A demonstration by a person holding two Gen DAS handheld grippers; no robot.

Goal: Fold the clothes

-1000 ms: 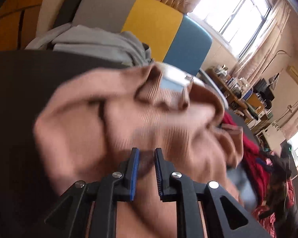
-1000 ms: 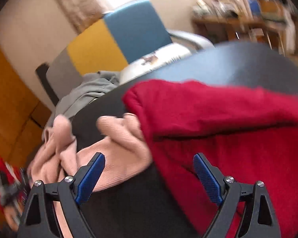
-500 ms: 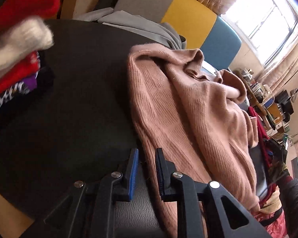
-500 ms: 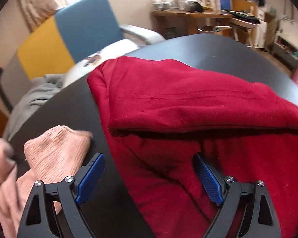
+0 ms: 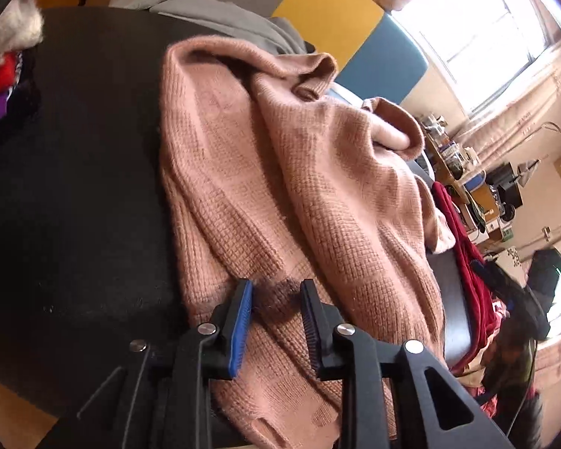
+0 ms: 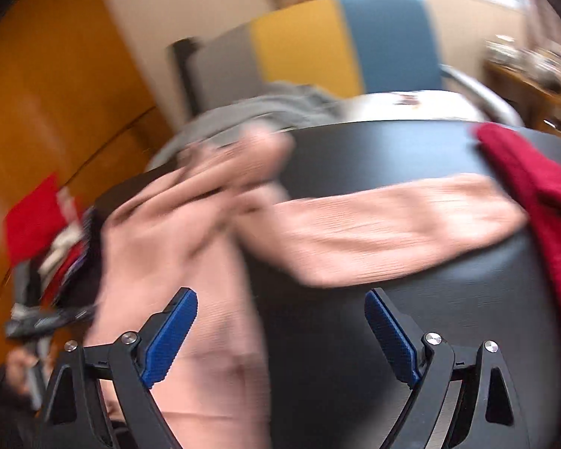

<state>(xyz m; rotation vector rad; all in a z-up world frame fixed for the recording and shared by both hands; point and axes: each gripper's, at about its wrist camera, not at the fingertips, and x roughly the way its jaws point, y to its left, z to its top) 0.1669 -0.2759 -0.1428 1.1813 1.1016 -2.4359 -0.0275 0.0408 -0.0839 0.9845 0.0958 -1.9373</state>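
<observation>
A pink knitted sweater (image 5: pixel 280 168) lies crumpled on the black table (image 5: pixel 74 187), running from the near edge toward the chair. My left gripper (image 5: pixel 276 288) sits at the sweater's near hem. Its jaws are opening, with a shadowed fold of the knit in the gap and the pads not pressing it. In the blurred right wrist view, my right gripper (image 6: pixel 280 299) stands wide open and empty above the table (image 6: pixel 411 157), just in front of the pink sweater (image 6: pixel 374 224), whose sleeve stretches to the right.
A dark red garment (image 6: pixel 542 194) lies at the table's right, also seen past the sweater as the red garment (image 5: pixel 463 247). Grey clothing (image 5: pixel 220 11) drapes over a grey, yellow and blue chair (image 5: pixel 329 7). Stacked clothes (image 5: pixel 3 56) sit at the far left.
The left jaws have widened at the sweater's hem, and the sweater now rests spread on the table. The right gripper has swung left, from over the red garment to the pink sweater.
</observation>
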